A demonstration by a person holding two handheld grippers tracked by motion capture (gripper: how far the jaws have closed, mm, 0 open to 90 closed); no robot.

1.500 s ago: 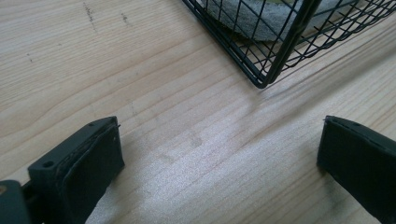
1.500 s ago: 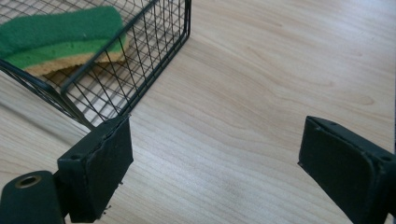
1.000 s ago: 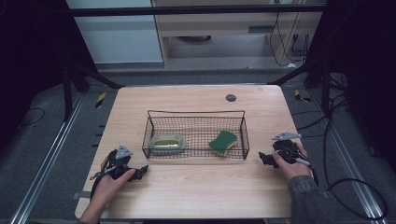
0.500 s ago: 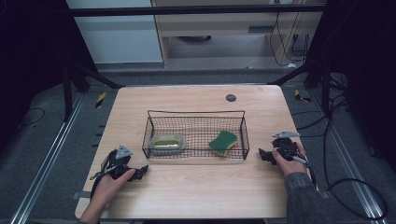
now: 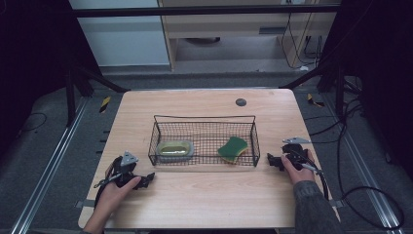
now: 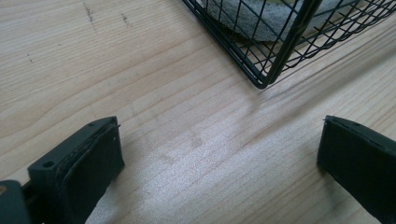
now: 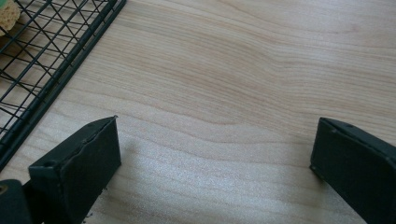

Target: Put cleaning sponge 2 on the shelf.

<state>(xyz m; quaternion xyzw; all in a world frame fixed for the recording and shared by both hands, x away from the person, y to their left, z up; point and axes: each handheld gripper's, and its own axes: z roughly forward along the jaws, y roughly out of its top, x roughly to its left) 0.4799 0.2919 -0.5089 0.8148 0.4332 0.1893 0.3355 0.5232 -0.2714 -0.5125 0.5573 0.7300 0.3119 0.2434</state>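
A black wire basket [image 5: 253,134] stands in the middle of the wooden table [image 5: 204,195]. Inside it lie a grey-rimmed sponge with a yellow-green top [image 5: 175,148] at the left and a green sponge [image 5: 232,148] at the right. My left gripper [image 5: 146,178] rests on the table in front of the basket's left corner [image 6: 264,79], open with bare wood between its jaws. My right gripper [image 5: 271,160] sits just right of the basket's right end [image 7: 56,79], open and holding nothing. The grey sponge [image 6: 252,23] shows through the mesh in the left gripper view.
A small dark round disc [image 5: 240,102] lies on the table behind the basket. Black cables [image 5: 350,195] trail off the table's right side. Metal rails [image 5: 48,165] run along the floor at the left.
The right gripper has slid slightly left and forward, closer to the basket's right end. The left gripper has stayed put.
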